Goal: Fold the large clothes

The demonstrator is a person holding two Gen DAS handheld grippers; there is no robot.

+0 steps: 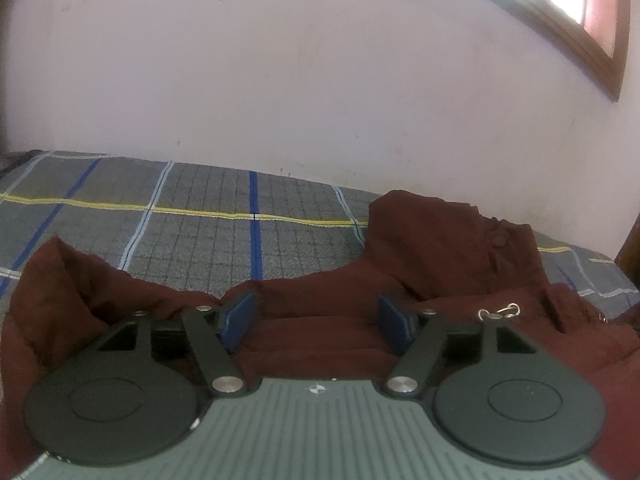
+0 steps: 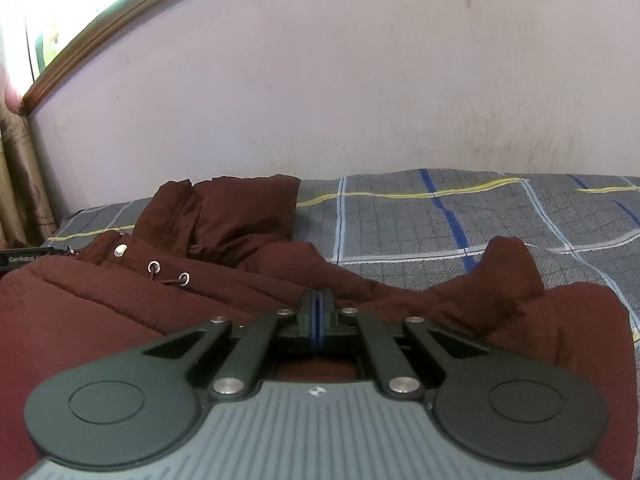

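On the bed (image 1: 200, 216) lies our maroon jacket (image 1: 440, 248) | left gripper (image 1: 316, 320) wide open, empty | right gripper (image 2: 318, 312) closed; cannot tell if pinching fabric | soft, bulky, puffy: we'd grip hems.

The maroon jacket (image 1: 320, 332) runs off the left wrist view's bottom and side edges, its lower part hidden behind the left gripper (image 1: 316, 320). In the right wrist view, whether cloth sits between the right gripper (image 2: 319, 312) and its closed fingers (image 2: 310, 316) cannot be told. The window (image 1: 580, 4) is cut off and blown out.
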